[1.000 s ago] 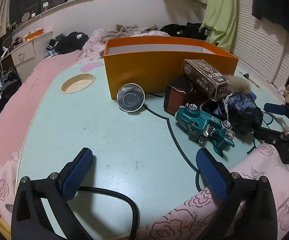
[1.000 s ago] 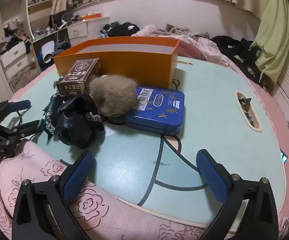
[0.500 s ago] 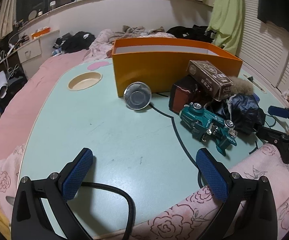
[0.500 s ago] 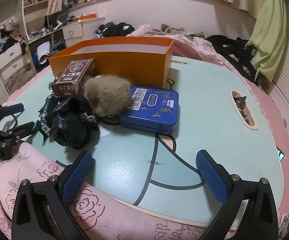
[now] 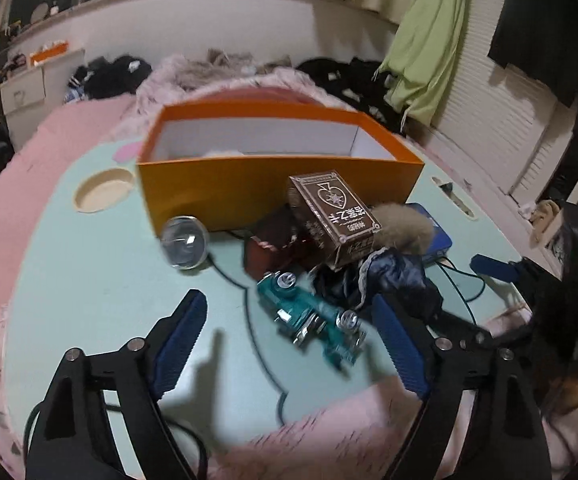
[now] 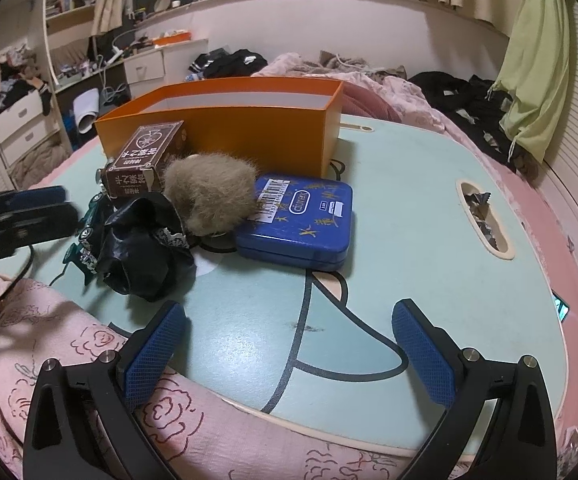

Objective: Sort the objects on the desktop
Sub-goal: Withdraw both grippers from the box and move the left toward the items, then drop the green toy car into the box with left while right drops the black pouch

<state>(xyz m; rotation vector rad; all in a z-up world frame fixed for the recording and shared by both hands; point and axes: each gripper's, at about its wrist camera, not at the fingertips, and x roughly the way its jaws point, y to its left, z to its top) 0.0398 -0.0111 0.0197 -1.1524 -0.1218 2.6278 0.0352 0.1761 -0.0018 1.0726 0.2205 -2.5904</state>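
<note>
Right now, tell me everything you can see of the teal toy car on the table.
The teal toy car looks like glossy die-cast metal with chrome wheels and silver trim, styled like a vintage model. It lies on the mint table, angled diagonally, beside the crumpled black bag and just in front of a dark red box. It sits ahead of the left gripper, whose jaws are closing with nothing pressed between them. From the right wrist view the bag mostly hides it.

free: bare table [image 6: 409, 208] right of blue tin [image 6: 301, 220] | blocked: clutter before orange box [image 5: 273, 184]
</note>
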